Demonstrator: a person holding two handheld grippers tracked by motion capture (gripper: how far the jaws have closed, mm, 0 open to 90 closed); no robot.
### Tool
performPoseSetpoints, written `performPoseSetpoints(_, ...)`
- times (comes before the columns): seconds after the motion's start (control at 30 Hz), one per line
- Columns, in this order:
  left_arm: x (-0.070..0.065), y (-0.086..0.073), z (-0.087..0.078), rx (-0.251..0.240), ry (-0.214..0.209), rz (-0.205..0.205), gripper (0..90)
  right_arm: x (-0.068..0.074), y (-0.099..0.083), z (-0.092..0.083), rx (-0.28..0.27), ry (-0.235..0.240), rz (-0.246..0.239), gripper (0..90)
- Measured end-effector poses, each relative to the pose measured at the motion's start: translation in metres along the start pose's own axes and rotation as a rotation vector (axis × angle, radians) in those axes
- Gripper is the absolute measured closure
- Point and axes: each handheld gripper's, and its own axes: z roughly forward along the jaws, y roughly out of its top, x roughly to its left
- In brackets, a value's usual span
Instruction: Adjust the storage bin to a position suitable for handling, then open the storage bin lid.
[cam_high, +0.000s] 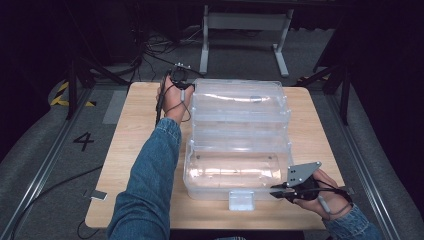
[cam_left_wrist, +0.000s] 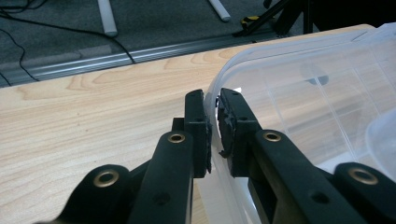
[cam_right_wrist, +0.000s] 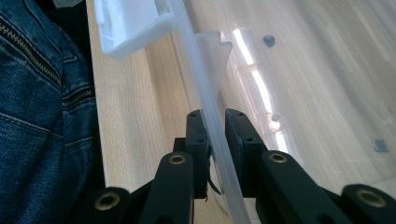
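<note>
A large clear plastic box (cam_high: 240, 145) fills the centre of the wooden surface (cam_high: 135, 150). It looks light, stiff and slippery – best held by its thin rims. Left gripper (cam_left_wrist: 212, 128) clamps the far corner rim; right gripper (cam_right_wrist: 215, 140) clamps the near edge.

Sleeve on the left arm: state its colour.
Blue denim sleeve, clearest in the high view.

High view: overhead, facing forward and down, far. 2 gripper views: close, along own jaws at clear plastic box (cam_high: 239, 145) rim. All 3 share box, wooden table (cam_high: 135, 150).
</note>
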Motion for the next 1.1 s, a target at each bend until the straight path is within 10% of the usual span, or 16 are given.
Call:
performPoseSetpoints(0.3, 0.003, -0.003, 0.003, 0.001, -0.013, -0.011, 81.1, 0.0, 0.0, 0.0, 0.0, -0.001, 0.001, 80.4)
performPoseSetpoints(0.47, 0.006, -0.005, -0.003, -0.043, -0.026, -0.035, 65.6, 0.0, 0.0, 0.0, 0.001, 0.0, 0.001, 80.4)
performPoseSetpoints(1.1, -0.01, -0.012, -0.109, -0.218, -0.103, 0.079, 52.2, -0.002, 0.0, 0.0, -0.018, 0.025, 0.029, 72.8)
